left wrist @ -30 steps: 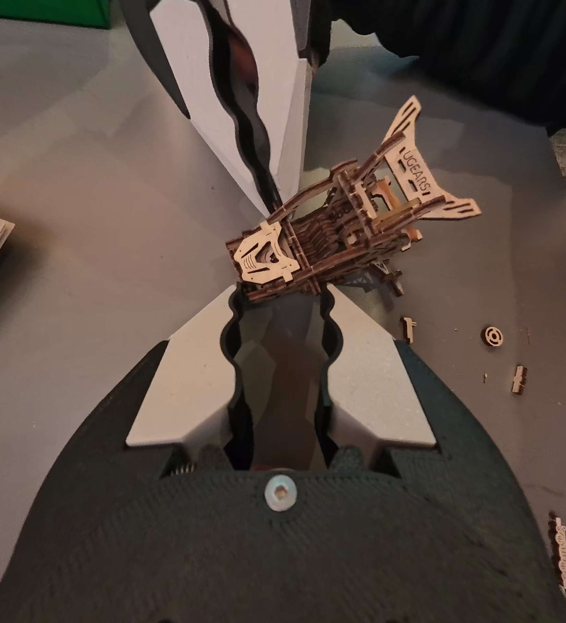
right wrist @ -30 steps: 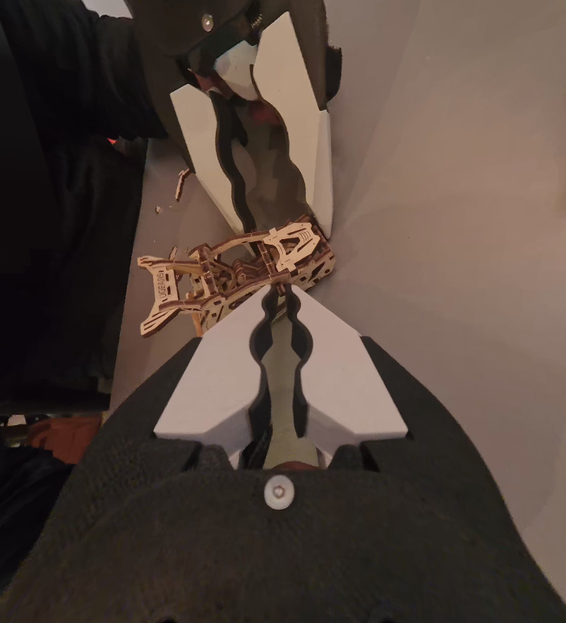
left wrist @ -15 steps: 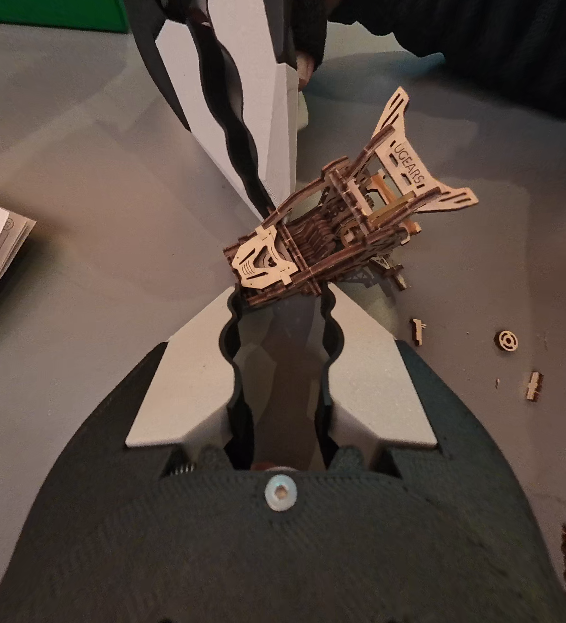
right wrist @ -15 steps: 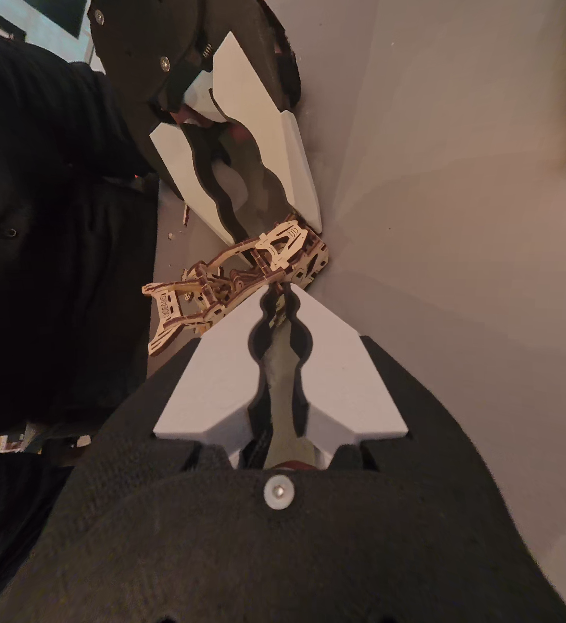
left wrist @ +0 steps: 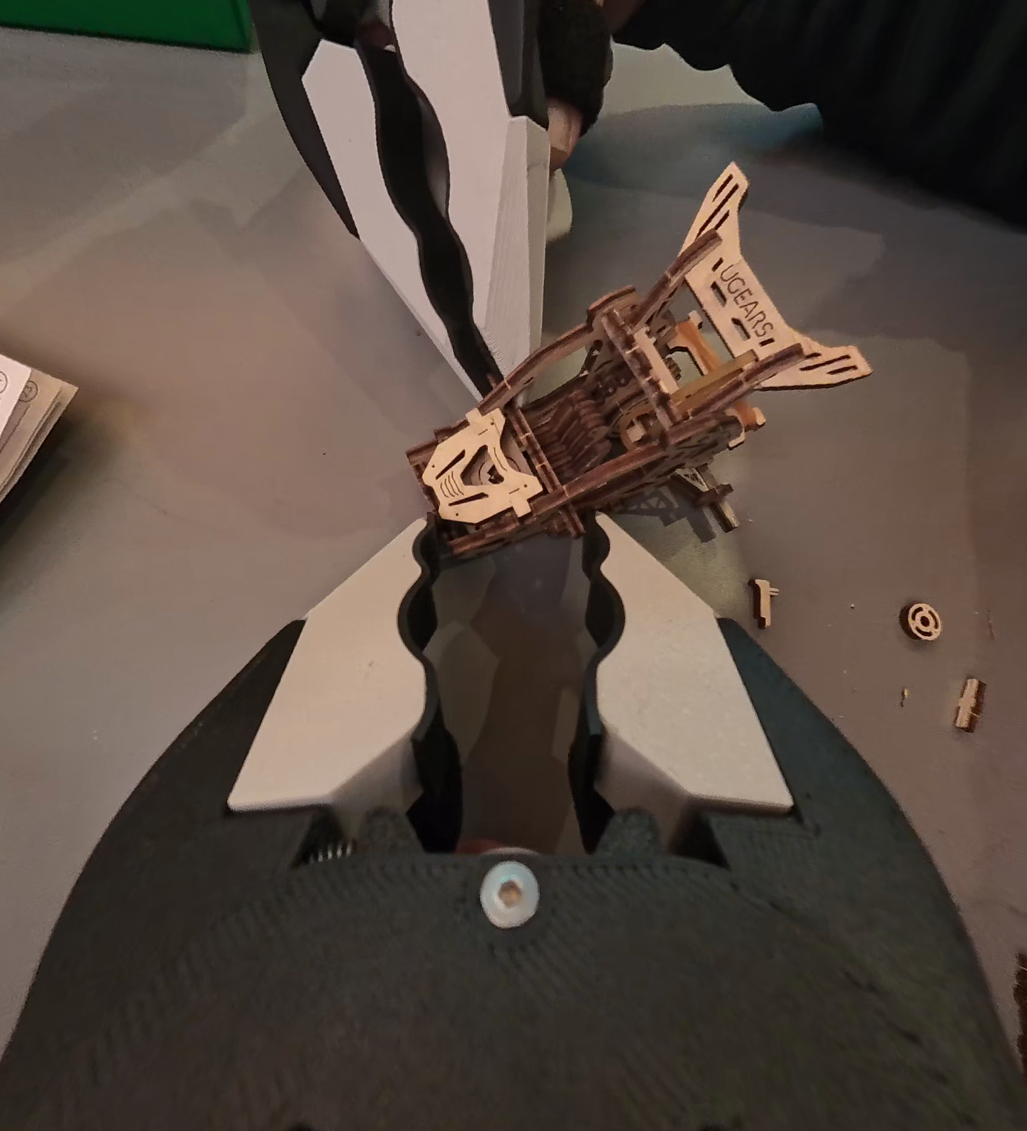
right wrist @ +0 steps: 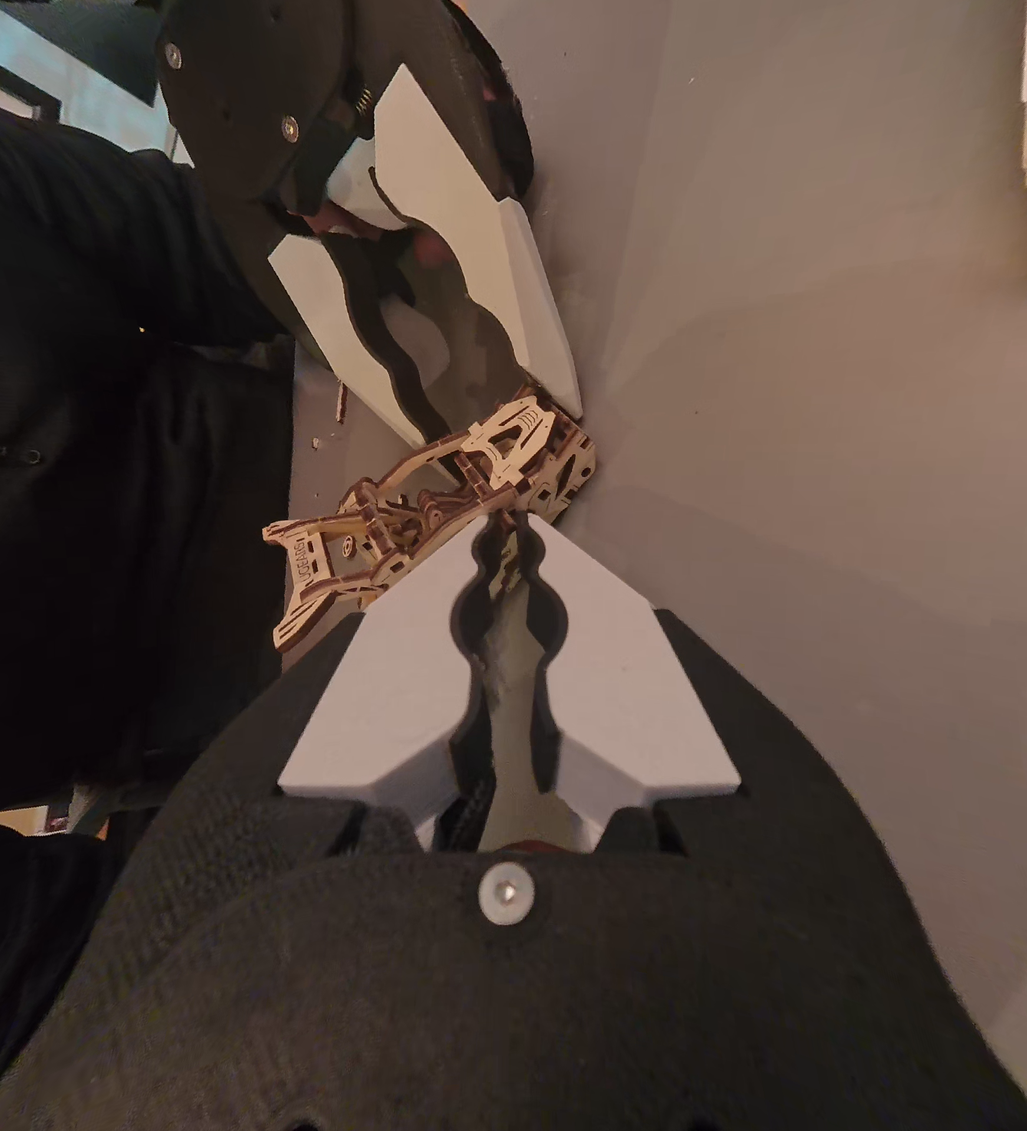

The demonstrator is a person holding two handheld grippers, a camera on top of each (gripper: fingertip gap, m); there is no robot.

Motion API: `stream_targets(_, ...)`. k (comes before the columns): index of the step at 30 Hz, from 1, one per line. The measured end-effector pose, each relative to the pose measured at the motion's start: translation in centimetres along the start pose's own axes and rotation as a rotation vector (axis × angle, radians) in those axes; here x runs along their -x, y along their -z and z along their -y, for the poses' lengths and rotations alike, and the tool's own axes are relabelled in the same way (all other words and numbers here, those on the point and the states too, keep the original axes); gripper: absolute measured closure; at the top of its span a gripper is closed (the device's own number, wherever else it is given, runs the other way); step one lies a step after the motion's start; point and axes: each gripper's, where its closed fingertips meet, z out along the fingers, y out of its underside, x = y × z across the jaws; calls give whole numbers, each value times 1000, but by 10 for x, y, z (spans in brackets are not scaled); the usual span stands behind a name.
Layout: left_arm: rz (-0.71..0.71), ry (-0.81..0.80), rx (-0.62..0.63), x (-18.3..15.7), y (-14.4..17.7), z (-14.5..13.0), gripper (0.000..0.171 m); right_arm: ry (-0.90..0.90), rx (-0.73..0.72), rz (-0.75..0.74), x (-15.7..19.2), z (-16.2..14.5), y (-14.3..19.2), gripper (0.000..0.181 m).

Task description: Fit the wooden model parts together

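A: Wooden model (left wrist: pixel 584 440)?
B: Off the grey tabletop (left wrist: pixel 162 306), held between both grippers.
A: Left gripper (left wrist: pixel 508 535)?
B: Fingers pinch its blunt front end.
A: Right gripper (right wrist: pixel 501 520)?
B: Fingers nearly together, pinching a top edge. Loose wooden bits (left wrist: pixel 921 623) lie nearby.

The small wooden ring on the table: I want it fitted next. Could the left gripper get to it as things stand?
Probably not yet. The left gripper is shut on the wooden model. The ring lies clear on the table, off to the right; the gripper must let go first.
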Motion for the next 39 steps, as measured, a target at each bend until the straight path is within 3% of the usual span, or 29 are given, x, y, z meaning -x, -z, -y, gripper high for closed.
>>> stream_targets(9, 17, -11, 3, 1, 0, 0, 128, -11, -1, -6, -1, 0, -1, 178)
stream_targets(22, 12, 19, -4, 7, 0, 0, 130, 125, -62, -48, 1, 7, 6, 179)
stream_targets(39, 43, 0, 1, 8, 0, 1, 128, 6, -52, -52, -7, 7, 5, 179)
